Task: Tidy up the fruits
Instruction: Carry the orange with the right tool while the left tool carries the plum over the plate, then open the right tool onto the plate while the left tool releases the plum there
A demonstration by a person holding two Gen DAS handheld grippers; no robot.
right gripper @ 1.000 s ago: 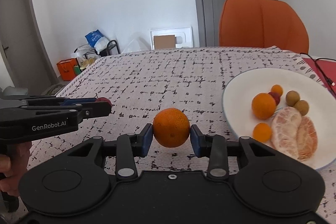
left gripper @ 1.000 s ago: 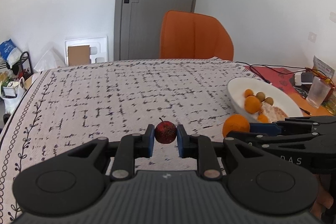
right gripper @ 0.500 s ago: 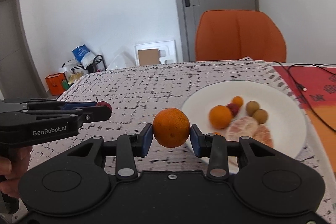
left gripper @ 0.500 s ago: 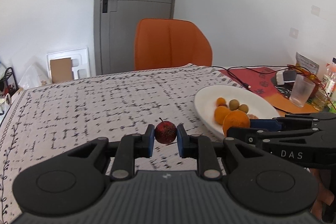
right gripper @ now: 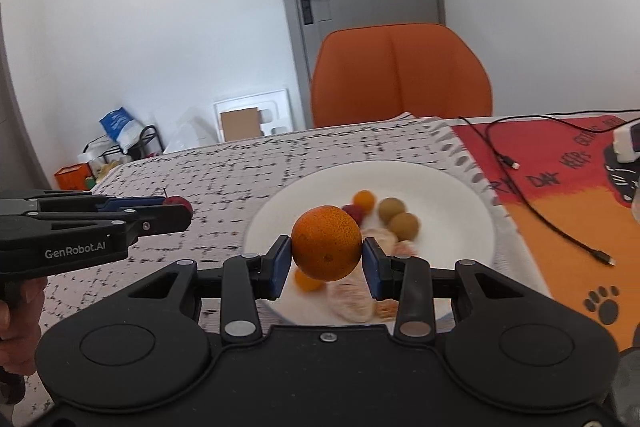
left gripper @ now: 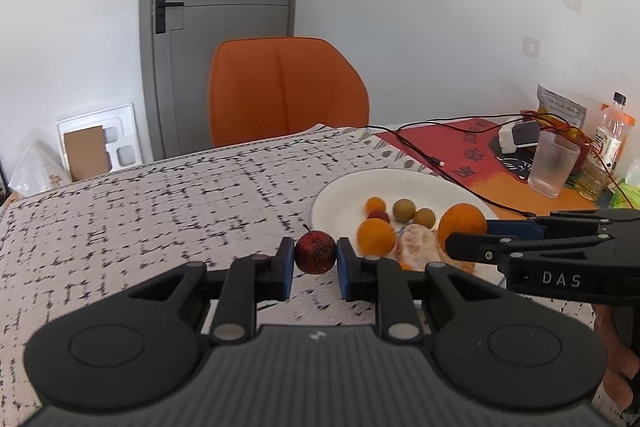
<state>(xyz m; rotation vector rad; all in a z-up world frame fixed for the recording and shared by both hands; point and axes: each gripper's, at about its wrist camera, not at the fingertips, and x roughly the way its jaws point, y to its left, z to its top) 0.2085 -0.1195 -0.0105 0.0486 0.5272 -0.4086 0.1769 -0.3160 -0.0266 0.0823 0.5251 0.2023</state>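
Note:
My left gripper [left gripper: 315, 254] is shut on a small dark red fruit [left gripper: 315, 251] and holds it above the tablecloth just left of the white plate [left gripper: 340, 191]. My right gripper [right gripper: 326, 243] is shut on an orange [right gripper: 326, 243] and holds it above the plate [right gripper: 452, 187]. The plate holds small oranges, two brownish round fruits [left gripper: 403, 209], a small red fruit and peeled citrus segments [left gripper: 416, 245]. The right gripper with the orange [left gripper: 462, 223] shows at the right of the left wrist view. The left gripper [right gripper: 176, 213] shows at the left of the right wrist view.
A patterned tablecloth [left gripper: 160, 211] covers the table. An orange chair [left gripper: 284, 87] stands behind it. To the right lie a red-orange mat [right gripper: 568, 195], black cables [right gripper: 560, 227], a glass [left gripper: 553, 163], a bottle [left gripper: 608, 135] and a white device [left gripper: 516, 138].
Both grippers have moved right toward the plate with their fruits still held. The orange is now over the plate and the red fruit is near its left rim.

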